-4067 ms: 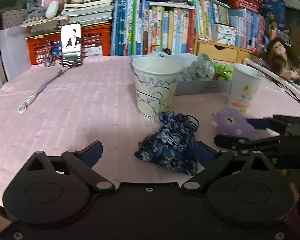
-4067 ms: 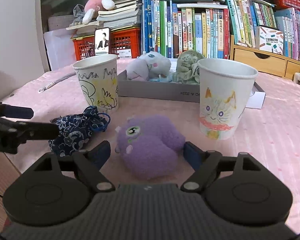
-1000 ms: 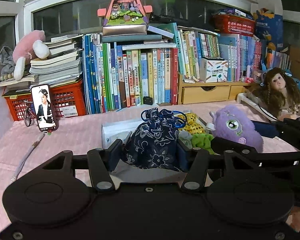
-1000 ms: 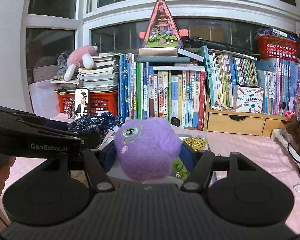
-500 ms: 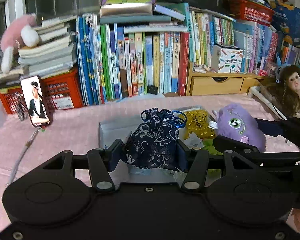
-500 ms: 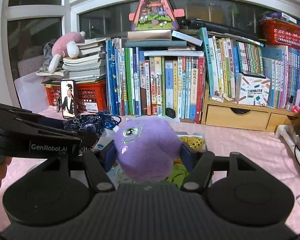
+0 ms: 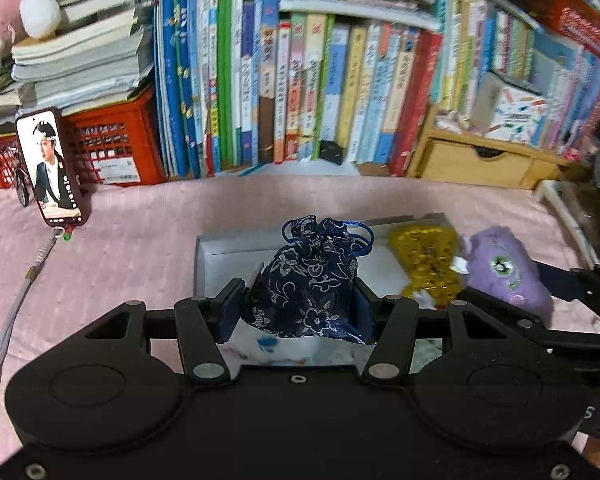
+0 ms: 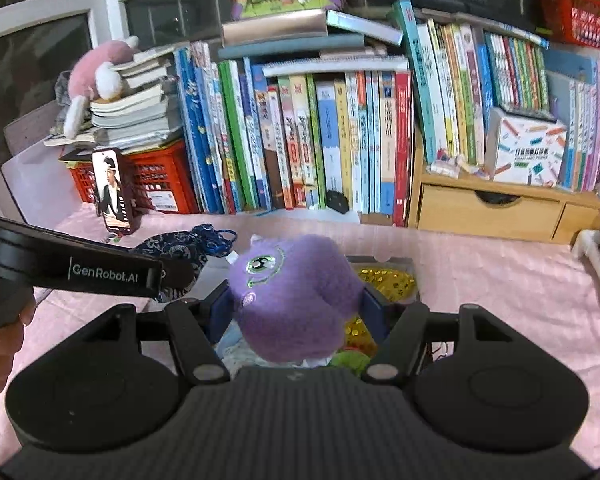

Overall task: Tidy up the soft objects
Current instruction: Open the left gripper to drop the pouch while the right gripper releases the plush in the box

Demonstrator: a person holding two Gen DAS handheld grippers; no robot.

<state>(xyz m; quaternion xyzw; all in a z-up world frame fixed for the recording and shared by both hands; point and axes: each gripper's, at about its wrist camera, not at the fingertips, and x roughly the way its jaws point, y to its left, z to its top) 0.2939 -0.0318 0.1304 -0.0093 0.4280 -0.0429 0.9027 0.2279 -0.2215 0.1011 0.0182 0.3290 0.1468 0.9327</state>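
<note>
My left gripper [image 7: 298, 304] is shut on a dark blue floral drawstring pouch [image 7: 312, 280] and holds it above the left part of a shallow grey box [image 7: 220, 248]. My right gripper [image 8: 296, 308] is shut on a purple one-eyed plush toy [image 8: 296, 292], held above the same box [image 8: 414, 268]. The plush also shows in the left wrist view [image 7: 504, 270], to the right of the pouch. The pouch shows in the right wrist view [image 8: 188, 246], to the left. A gold sequin item [image 7: 428, 258] and something green [image 8: 350, 360] lie in the box.
A pink cloth [image 7: 140, 232] covers the table. A phone [image 7: 50, 166] stands at the back left by a red crate [image 7: 112, 148]. A row of books [image 7: 300, 92] and a wooden drawer unit [image 7: 480, 164] line the back. A cord [image 7: 16, 304] lies at the left.
Both grippers have tilted down and moved forward over the grey box, still holding the pouch and the purple plush. Four seconds ago both lay on the table between open jaws.
</note>
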